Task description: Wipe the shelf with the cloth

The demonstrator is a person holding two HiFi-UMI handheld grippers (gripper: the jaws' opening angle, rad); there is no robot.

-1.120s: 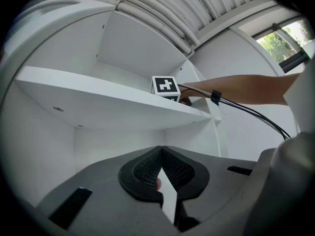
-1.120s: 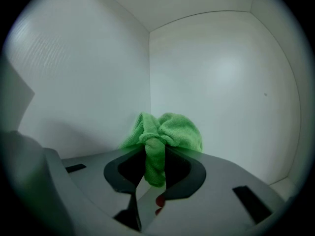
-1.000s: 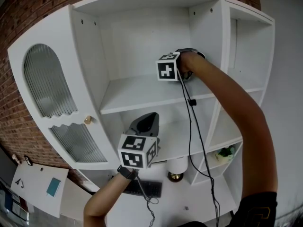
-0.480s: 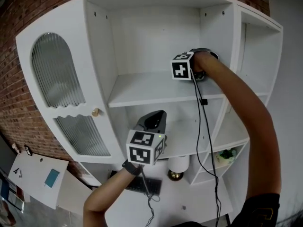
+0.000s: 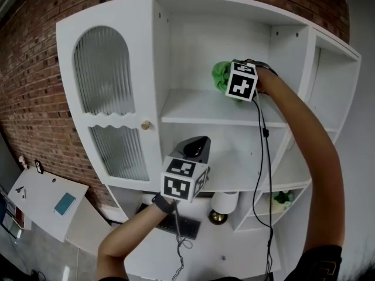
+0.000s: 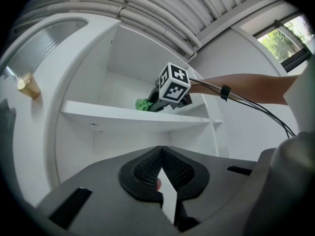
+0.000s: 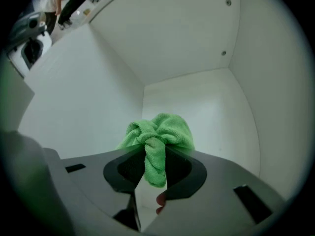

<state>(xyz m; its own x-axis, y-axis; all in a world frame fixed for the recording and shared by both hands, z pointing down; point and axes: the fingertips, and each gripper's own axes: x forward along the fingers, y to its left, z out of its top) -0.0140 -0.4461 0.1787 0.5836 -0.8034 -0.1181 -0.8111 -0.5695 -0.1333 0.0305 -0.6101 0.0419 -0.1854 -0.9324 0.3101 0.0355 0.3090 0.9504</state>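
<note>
My right gripper (image 5: pixel 227 82) reaches into the white cabinet's upper shelf (image 5: pixel 199 109) and is shut on a bunched green cloth (image 5: pixel 221 75). In the right gripper view the cloth (image 7: pixel 161 131) bulges past the jaws and a fold hangs down between them at my right gripper (image 7: pixel 154 151), near the back corner of the compartment. My left gripper (image 5: pixel 195 147) hangs lower, in front of the shelf below, shut with nothing in it. In the left gripper view the jaw tips of my left gripper (image 6: pixel 161 150) touch, and the shelf (image 6: pixel 118 116) with the cloth (image 6: pixel 142 103) is above.
The cabinet has ribbed glass doors on its left with a brass knob (image 5: pixel 145 124). Below are a keyboard (image 5: pixel 177 227), a white object on a brass base (image 5: pixel 222 207) and a small plant (image 5: pixel 281 198). A white board (image 5: pixel 44 206) lies lower left, against the brick wall.
The head view has swung so the cabinet sits further right. The green cloth now shows to the left of the right gripper's cube. The left gripper has hardly moved.
</note>
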